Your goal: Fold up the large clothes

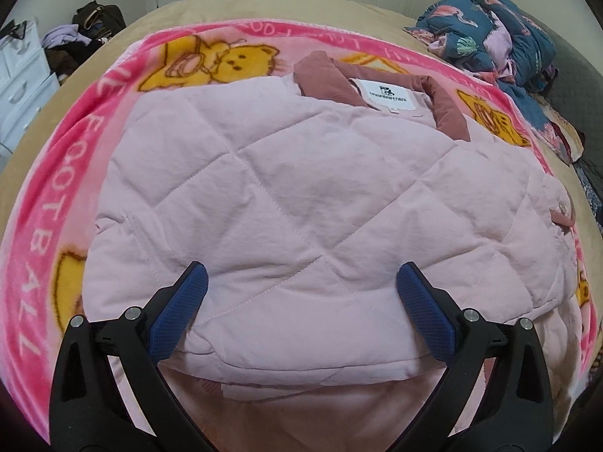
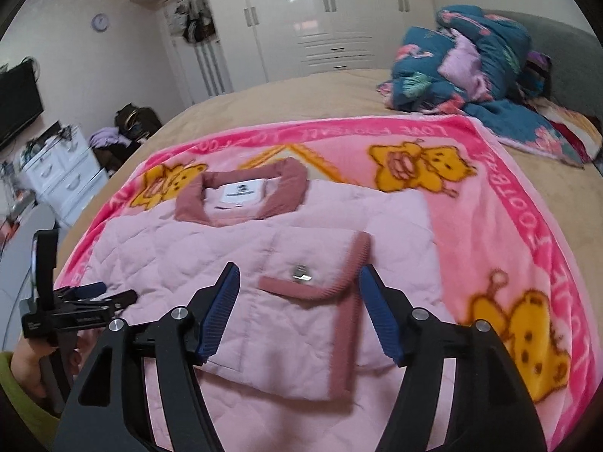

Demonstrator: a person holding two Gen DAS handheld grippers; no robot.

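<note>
Left wrist view, pink quilted jacket [image 1: 301, 196] beneath both spread fingers [image 1: 181, 312], right fingers [image 2: 222, 312] spread too

The pink jacket [image 2: 264, 263] fills the middle of the blanket [image 2: 490, 226], so bare blanket is left only as a band along its far edge and a wide strip along its right edge. Beyond the blanket, the tan bed [image 2: 301, 94] lies open toward its far edge. A heap of blue bedding [image 2: 471, 67] blocks the bed's far right corner. White drawers [image 2: 64, 173] stand off the bed's left side.
</note>
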